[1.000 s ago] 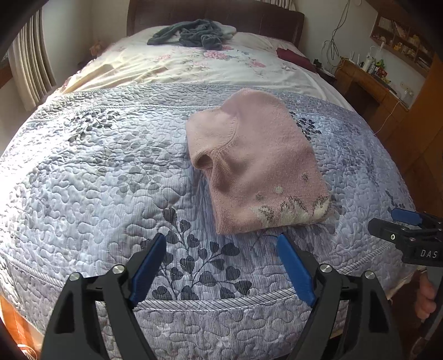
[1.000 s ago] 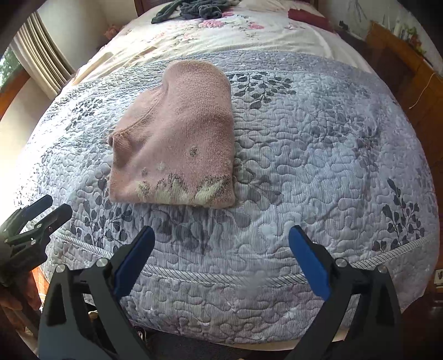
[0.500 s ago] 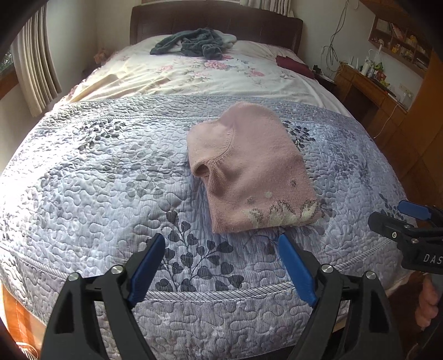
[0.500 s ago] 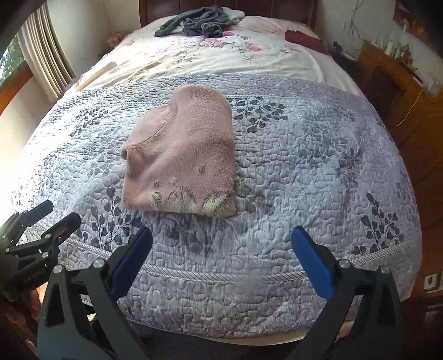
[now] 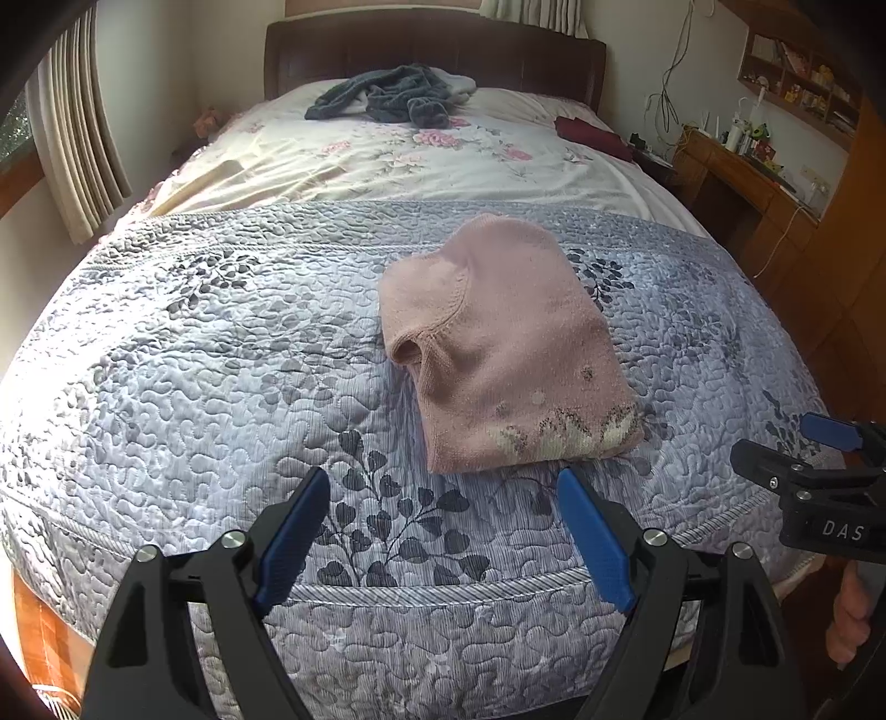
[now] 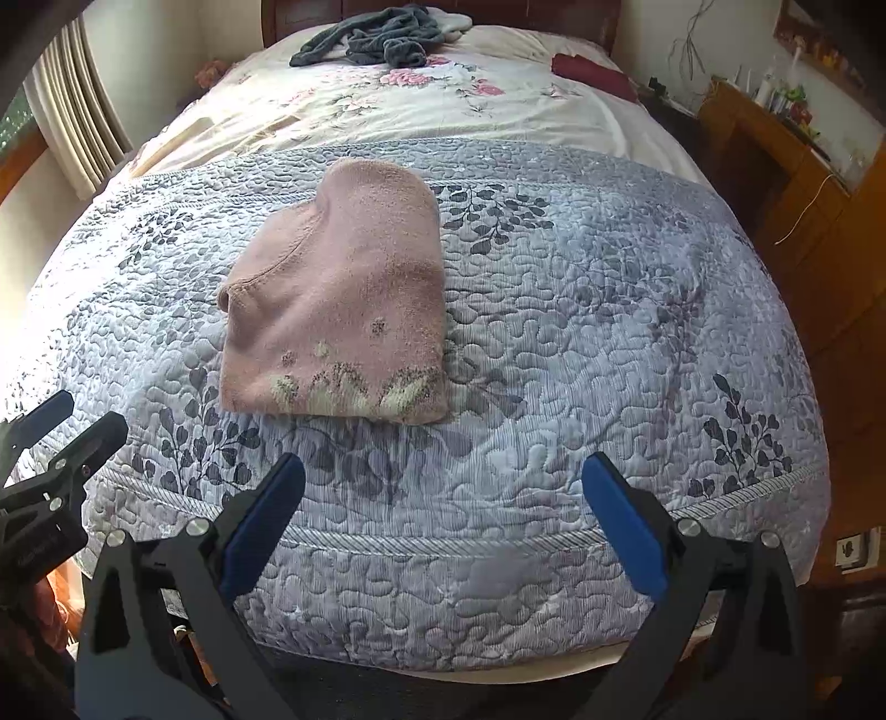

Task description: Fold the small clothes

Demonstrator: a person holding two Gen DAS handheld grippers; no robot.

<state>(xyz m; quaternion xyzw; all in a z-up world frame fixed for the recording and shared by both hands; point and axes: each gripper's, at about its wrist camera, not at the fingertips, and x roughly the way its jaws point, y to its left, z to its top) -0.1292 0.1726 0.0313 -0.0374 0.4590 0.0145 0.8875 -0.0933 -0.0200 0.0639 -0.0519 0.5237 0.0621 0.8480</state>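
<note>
Right now your left gripper (image 5: 437, 518) hangs above the near edge of the bed with its blue fingers spread wide and nothing between them. Your right gripper (image 6: 443, 504) does the same, fingers wide apart and empty, over the quilt (image 6: 581, 332) near the foot of the bed. The pink sweater (image 5: 498, 343) lies folded into a compact bundle on the quilt, its patterned hem toward you and its rounded fold toward the headboard (image 5: 432, 50). From your left gripper it sits just ahead and slightly to the right, the hem close beyond the right fingertip but not touching it. From your right gripper the sweater (image 6: 338, 299) lies ahead and to the left, apart from both fingers. Each gripper shows at the edge of the other's view, your right one (image 5: 797, 459) beside the sweater's right side and your left one (image 6: 61, 426) off its left corner. A grey garment (image 5: 393, 94) lies crumpled on the floral sheet (image 5: 387, 166) far up the bed.
</note>
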